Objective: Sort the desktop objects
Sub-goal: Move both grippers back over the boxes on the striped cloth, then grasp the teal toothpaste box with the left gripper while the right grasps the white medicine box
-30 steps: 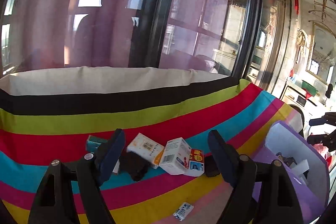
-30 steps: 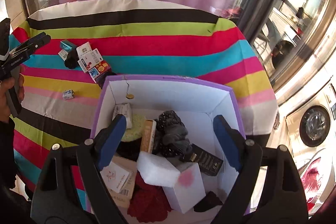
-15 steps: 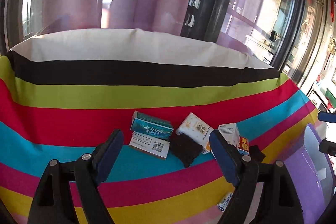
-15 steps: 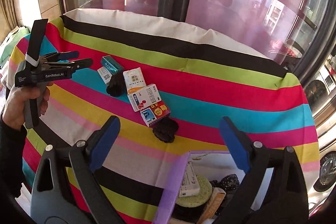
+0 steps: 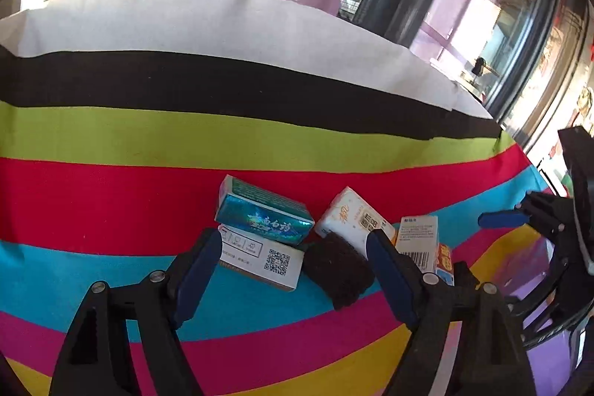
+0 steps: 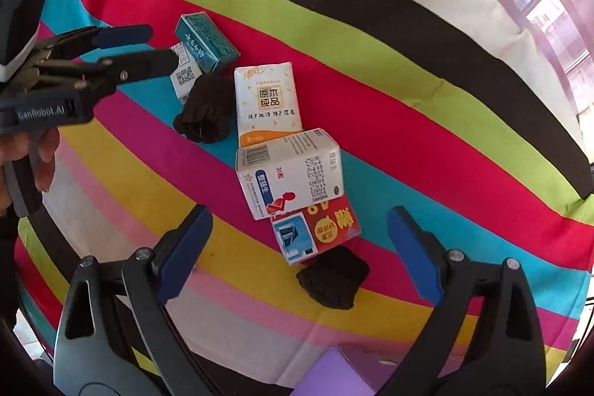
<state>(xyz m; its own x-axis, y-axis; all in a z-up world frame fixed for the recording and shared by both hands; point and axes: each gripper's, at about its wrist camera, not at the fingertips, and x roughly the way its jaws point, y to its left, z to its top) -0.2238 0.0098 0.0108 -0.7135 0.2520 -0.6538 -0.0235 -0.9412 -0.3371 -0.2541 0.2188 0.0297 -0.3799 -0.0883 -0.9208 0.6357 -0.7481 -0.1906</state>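
Right gripper [image 6: 297, 247] steeply downward, agape above red box [image 6: 315, 229].

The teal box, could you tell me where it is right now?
The teal box lies on the red stripe at the far left end of the cluster, leaning on the white QR box, near the left gripper.

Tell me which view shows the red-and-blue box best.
Right wrist view: the red-and-blue box lies near centre, its printed top face mostly open, partly under the white medicine box. Left wrist view shows only a sliver behind that gripper's finger.
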